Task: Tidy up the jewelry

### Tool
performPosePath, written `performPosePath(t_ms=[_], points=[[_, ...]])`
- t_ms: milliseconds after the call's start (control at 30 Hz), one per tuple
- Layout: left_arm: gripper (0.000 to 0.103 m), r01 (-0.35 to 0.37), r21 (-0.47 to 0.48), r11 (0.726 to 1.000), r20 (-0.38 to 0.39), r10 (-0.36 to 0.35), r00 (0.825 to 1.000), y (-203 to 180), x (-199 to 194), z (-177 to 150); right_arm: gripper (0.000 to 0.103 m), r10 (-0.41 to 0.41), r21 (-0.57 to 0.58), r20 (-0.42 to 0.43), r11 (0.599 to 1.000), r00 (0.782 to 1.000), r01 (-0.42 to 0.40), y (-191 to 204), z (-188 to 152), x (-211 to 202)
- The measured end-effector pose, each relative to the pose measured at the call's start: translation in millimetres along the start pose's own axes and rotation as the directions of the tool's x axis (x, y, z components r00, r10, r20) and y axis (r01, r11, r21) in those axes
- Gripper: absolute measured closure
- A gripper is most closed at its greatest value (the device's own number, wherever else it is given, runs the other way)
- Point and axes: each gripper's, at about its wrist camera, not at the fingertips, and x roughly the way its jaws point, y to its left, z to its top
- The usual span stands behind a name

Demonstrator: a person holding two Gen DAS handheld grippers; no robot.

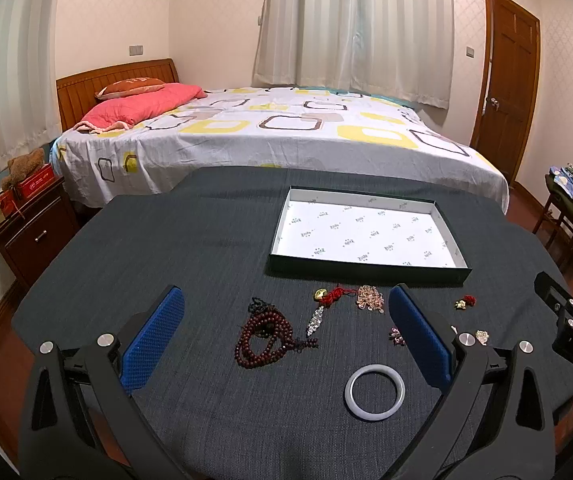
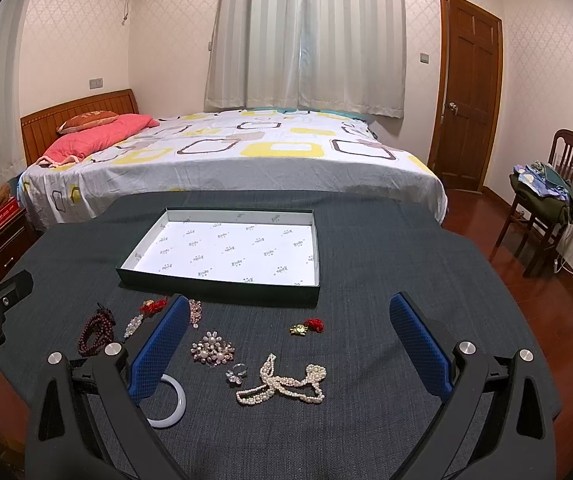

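A shallow box (image 1: 366, 268) with a white printed lining sits on the dark cloth table; it also shows in the right wrist view (image 2: 218, 286). In front of it lie a dark red bead string (image 1: 264, 338), a white bangle (image 1: 374, 390), a red tassel charm (image 1: 334, 295), a crystal piece (image 1: 315, 321) and pink chips (image 1: 370, 298). The right wrist view shows a pearl necklace (image 2: 282, 384), a flower brooch (image 2: 212, 350), a ring (image 2: 236, 372) and a small gold-and-red charm (image 2: 306, 326). My left gripper (image 1: 286, 336) is open above the beads. My right gripper (image 2: 288, 348) is open above the pearls.
A bed (image 1: 270, 136) with a patterned sheet stands behind the table. A nightstand (image 1: 30, 232) is at the left, and a wooden chair (image 2: 546, 208) with clothes and a door (image 2: 470, 88) are at the right.
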Motion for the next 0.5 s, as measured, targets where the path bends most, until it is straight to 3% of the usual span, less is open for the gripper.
performPosePath(t_ms=[500], points=[[0.003, 0.002, 0.000, 1.000, -0.003, -0.002, 1.000, -0.5, 2.0, -3.4, 0.006, 0.000, 0.000, 0.000, 1.000, 1.000, 0.000, 0.2, -0.5, 0.6]])
